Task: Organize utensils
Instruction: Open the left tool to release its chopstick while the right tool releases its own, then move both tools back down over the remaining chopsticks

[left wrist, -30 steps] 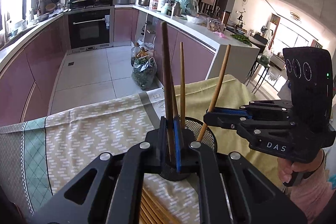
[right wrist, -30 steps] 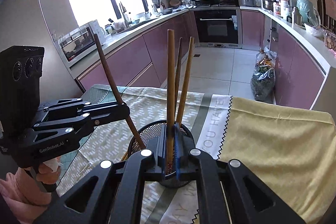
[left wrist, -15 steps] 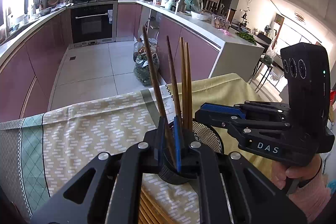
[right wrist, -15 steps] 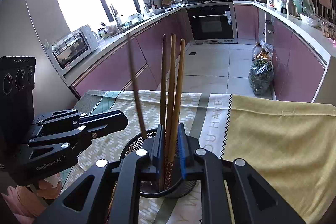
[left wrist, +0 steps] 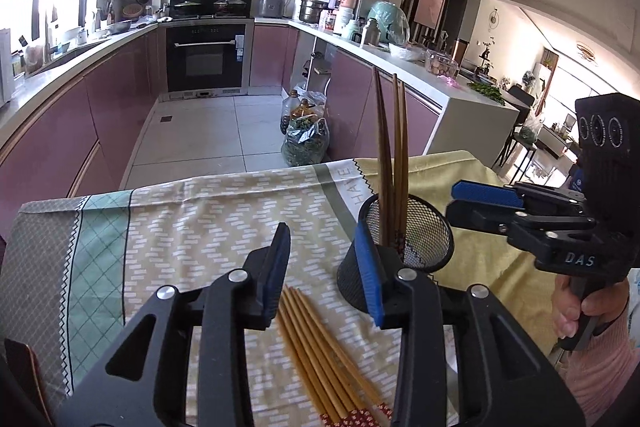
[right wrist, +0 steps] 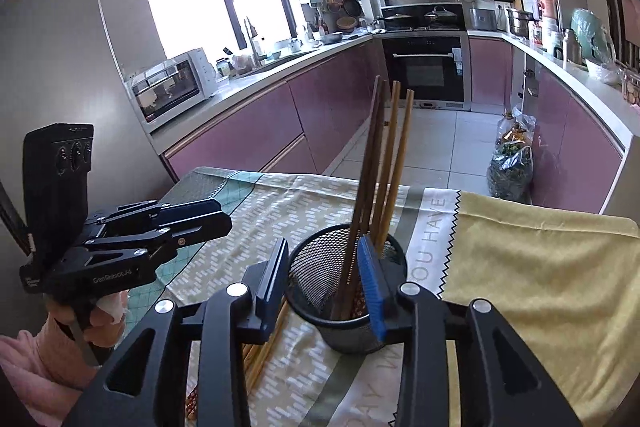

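Both tools are opening with nothing gripped, the left tool [left wrist: 322,267] over slim pale bamboo chopsticks [left wrist: 320,359] lying on the patterned tablecloth [left wrist: 200,227], the right tool [right wrist: 324,277] straddling the round black wire-mesh holder [right wrist: 344,287] of upright brown chopsticks [right wrist: 384,163].

A patterned tablecloth [left wrist: 224,211] printed with lettering spreads beneath the tool, a yellow cloth [right wrist: 532,267] overlapping its right side. Ahead, a built-in oven [left wrist: 206,57] closes the end of purple cabinets [right wrist: 256,135]. A bagged bundle of greens [left wrist: 306,143] sits on the tiled floor [left wrist: 208,131]; a white toaster oven [right wrist: 172,87] stands far left.
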The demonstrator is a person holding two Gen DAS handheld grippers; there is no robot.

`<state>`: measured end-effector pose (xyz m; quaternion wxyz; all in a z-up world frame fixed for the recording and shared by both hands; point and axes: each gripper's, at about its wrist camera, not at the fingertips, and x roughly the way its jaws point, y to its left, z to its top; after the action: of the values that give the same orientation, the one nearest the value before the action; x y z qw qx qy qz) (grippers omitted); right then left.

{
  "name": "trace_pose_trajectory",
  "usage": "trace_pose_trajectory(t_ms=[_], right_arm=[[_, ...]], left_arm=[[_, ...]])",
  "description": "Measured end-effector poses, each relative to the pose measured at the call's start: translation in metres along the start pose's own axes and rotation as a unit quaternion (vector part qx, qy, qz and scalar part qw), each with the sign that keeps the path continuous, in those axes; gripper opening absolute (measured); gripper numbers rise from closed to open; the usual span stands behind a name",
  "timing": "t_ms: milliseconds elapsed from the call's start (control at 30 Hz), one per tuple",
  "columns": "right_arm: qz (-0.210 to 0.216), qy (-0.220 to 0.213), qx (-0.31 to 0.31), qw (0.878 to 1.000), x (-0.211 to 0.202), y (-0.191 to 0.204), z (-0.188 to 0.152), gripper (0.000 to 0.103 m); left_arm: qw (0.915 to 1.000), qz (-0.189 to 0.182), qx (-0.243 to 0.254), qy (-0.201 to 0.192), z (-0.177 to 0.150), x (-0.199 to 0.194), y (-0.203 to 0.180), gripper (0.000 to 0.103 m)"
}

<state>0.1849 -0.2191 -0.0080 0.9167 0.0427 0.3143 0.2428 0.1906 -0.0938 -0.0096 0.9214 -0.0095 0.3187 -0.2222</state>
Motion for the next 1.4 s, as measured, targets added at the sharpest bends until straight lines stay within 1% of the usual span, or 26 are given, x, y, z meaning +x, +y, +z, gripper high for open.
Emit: trace_pose_trajectory(t_ms=[33, 133, 200, 233, 333, 467, 633, 900, 1033, 1167, 1400], right_arm=[[0.005, -0.003, -0.006, 1.000, -0.004, 0.005, -0.003, 0.039], [0.019, -0.003, -0.023, 1.000, -0.009, 0.021, -0.014, 0.043], [0.023, 0.004, -0.029, 0.999, -0.006, 0.028, -0.023, 0.047], [0.024, 0.012, -0.031, 0.999, -0.002, 0.031, -0.029, 0.047], [0.022, 0.043, -0.030, 0.998, 0.015, 0.036, -0.048, 0.047], [0.018, 0.084, -0.012, 0.996, 0.040, 0.035, -0.072, 0.047], [0.013, 0.113, 0.000, 0.993, 0.056, 0.036, -0.091, 0.047], [0.002, 0.125, -0.002, 0.992, 0.063, 0.048, -0.101, 0.047], [-0.003, 0.130, -0.007, 0.992, 0.066, 0.052, -0.104, 0.047], [-0.008, 0.130, -0.011, 0.991, 0.065, 0.054, -0.107, 0.047], [-0.018, 0.133, -0.017, 0.991, 0.074, 0.060, -0.106, 0.047]], left_arm=[[1.0000, 0.004, 0.000, -0.002, -0.005, -0.005, 0.003, 0.041], [0.9998, 0.019, -0.001, -0.005, -0.021, -0.016, 0.012, 0.043], [0.9998, 0.018, -0.002, 0.005, -0.033, -0.019, 0.017, 0.047], [0.9996, 0.025, -0.001, 0.010, -0.041, -0.019, 0.019, 0.048], [0.9988, 0.034, 0.004, 0.035, -0.064, -0.015, 0.022, 0.051], [0.9964, 0.041, 0.007, 0.074, -0.094, -0.005, 0.023, 0.053], [0.9933, 0.041, -0.003, 0.108, -0.118, 0.007, 0.026, 0.053], [0.9912, 0.047, 0.004, 0.123, -0.127, 0.018, 0.019, 0.053], [0.9901, 0.049, 0.004, 0.132, -0.126, 0.022, 0.016, 0.053], [0.9899, 0.050, 0.006, 0.133, -0.125, 0.025, 0.014, 0.053], [0.9893, 0.055, 0.011, 0.135, -0.125, 0.028, 0.011, 0.053]])
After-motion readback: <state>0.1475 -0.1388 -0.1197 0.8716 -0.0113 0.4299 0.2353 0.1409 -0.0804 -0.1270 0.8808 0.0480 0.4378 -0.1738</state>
